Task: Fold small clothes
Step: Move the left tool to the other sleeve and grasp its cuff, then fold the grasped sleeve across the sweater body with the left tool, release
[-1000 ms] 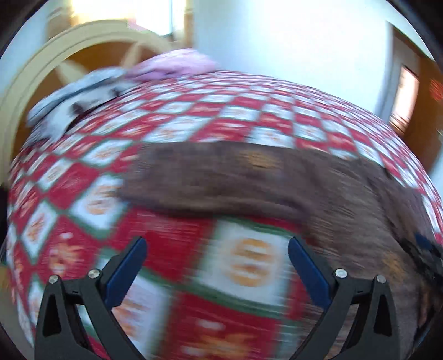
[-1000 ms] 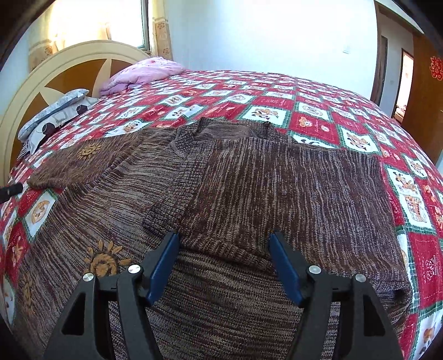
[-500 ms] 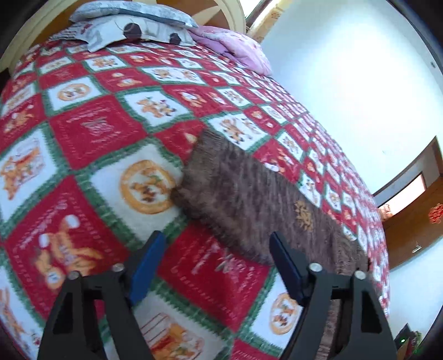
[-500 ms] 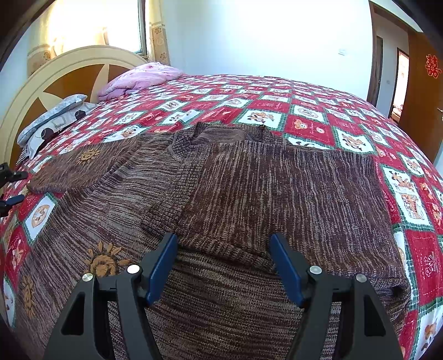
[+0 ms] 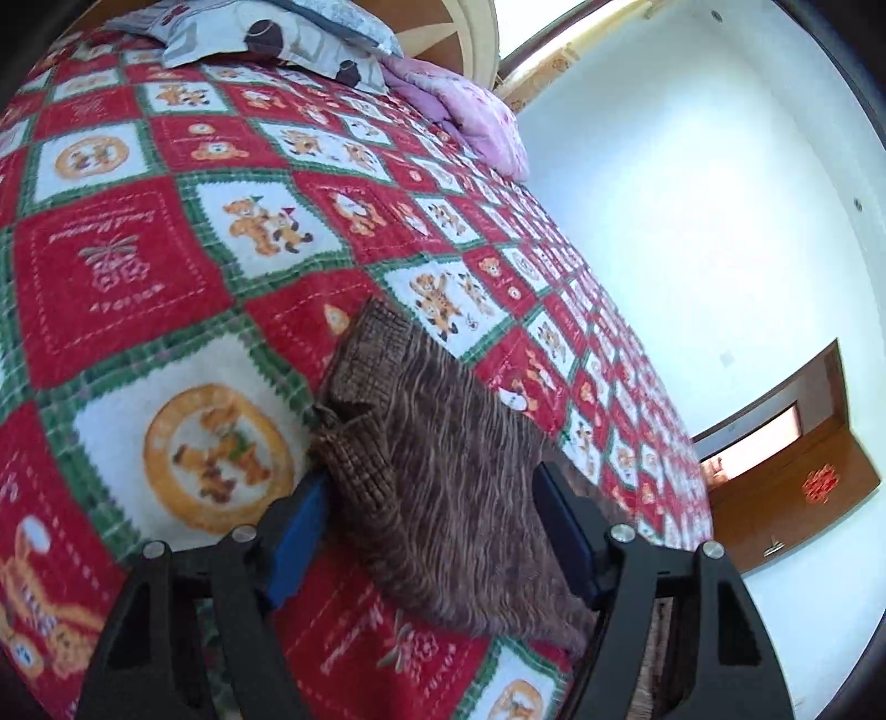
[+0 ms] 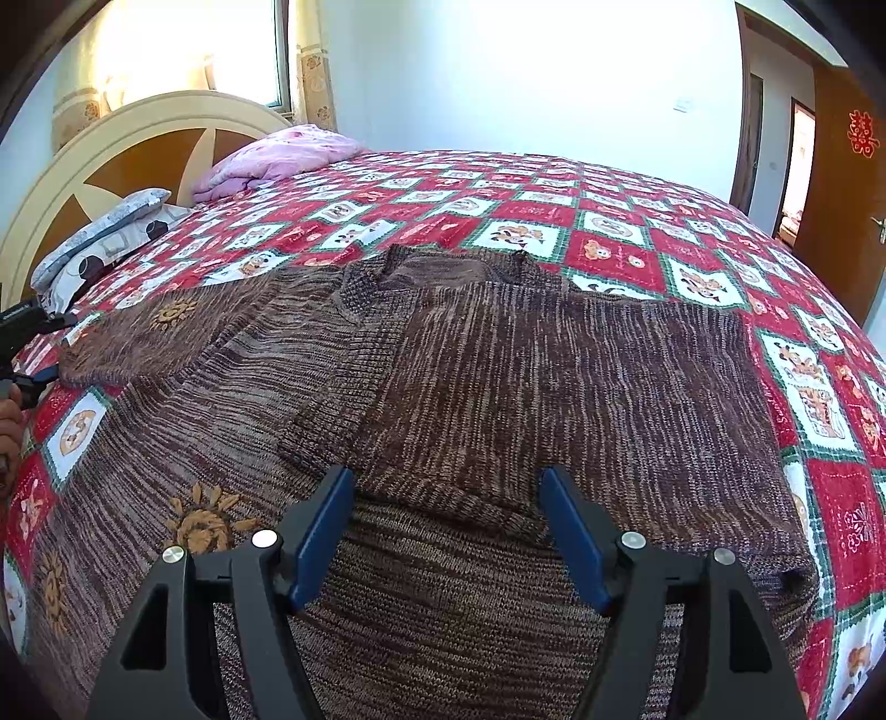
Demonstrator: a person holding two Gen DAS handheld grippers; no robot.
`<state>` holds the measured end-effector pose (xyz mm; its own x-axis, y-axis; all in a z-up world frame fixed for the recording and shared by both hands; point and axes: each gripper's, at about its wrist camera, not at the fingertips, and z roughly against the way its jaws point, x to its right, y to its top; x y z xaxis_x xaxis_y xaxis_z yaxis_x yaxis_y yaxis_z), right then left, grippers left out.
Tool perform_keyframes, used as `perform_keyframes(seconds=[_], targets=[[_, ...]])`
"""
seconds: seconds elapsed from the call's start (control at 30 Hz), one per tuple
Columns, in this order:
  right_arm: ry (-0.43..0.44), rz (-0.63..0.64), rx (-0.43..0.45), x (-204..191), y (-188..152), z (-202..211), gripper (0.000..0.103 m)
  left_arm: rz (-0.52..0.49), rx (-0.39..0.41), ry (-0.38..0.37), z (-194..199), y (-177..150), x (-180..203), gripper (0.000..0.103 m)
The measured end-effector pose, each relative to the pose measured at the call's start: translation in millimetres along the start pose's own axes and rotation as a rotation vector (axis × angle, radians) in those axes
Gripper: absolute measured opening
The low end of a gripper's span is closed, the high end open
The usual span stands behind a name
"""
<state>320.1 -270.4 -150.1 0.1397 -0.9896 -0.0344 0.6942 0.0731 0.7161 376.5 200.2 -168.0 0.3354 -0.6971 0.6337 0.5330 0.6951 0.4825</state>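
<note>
A brown knitted sweater (image 6: pixel 498 376) lies flat on the red checked blanket (image 6: pixel 609 232), with its right side folded over the body. Its left sleeve (image 5: pixel 432 471) stretches out across the blanket (image 5: pixel 138 260), cuff end nearest me. My left gripper (image 5: pixel 432 476) straddles that cuff, which lies between the fingers, and the pads do not press on it. In the right wrist view the left gripper (image 6: pixel 27 349) shows at the far left edge by the sleeve end. My right gripper (image 6: pixel 447 476) hovers open over the sweater's lower body, above the folded edge.
A grey patterned pillow (image 5: pixel 277 39) and a pink quilt (image 5: pixel 465 105) lie at the head of the bed by the cream headboard (image 6: pixel 111 144). A brown door (image 6: pixel 841 194) stands at the right. A hand (image 6: pixel 8 421) shows at the left edge.
My left gripper has rolled and moved in onto the sleeve's cuff, and its jaws have narrowed around it. The right gripper has stayed where it was.
</note>
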Motion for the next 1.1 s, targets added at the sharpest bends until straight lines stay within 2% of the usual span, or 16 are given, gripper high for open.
perform_keyframes(seconds=[0.07,0.1,0.13,0.2,0.43,0.67,0.83,1.1], targets=[[-0.002,-0.001,0.001,0.0,-0.5,0.1,0.071,-0.001,0.007,0.032,-2.2,1.5,-0.1,0.058],[0.0,-0.001,0.001,0.1,-0.5,0.1,0.071,0.004,0.007,0.043,-3.1,2.1,-1.9,0.037],[0.001,-0.001,0.001,0.2,-0.5,0.2,0.071,0.008,0.001,0.055,-4.3,2.8,-4.4,0.007],[0.003,-0.003,0.002,0.3,-0.5,0.3,0.072,0.028,-0.023,0.045,-6.1,4.4,-11.7,0.009],[0.031,-0.035,0.024,5.3,-1.2,4.1,0.072,-0.008,0.018,0.008,15.1,9.1,3.9,0.009],[0.084,-0.146,0.075,25.0,-3.5,12.0,0.072,-0.127,0.036,-0.088,31.8,6.6,71.4,0.009],[0.12,-0.239,0.107,41.2,-6.3,16.0,0.072,-0.214,0.016,-0.158,35.7,-6.9,120.3,0.009],[0.171,-0.383,0.147,64.3,-12.5,20.0,0.075,-0.333,-0.042,-0.247,28.0,-54.0,196.3,0.009]])
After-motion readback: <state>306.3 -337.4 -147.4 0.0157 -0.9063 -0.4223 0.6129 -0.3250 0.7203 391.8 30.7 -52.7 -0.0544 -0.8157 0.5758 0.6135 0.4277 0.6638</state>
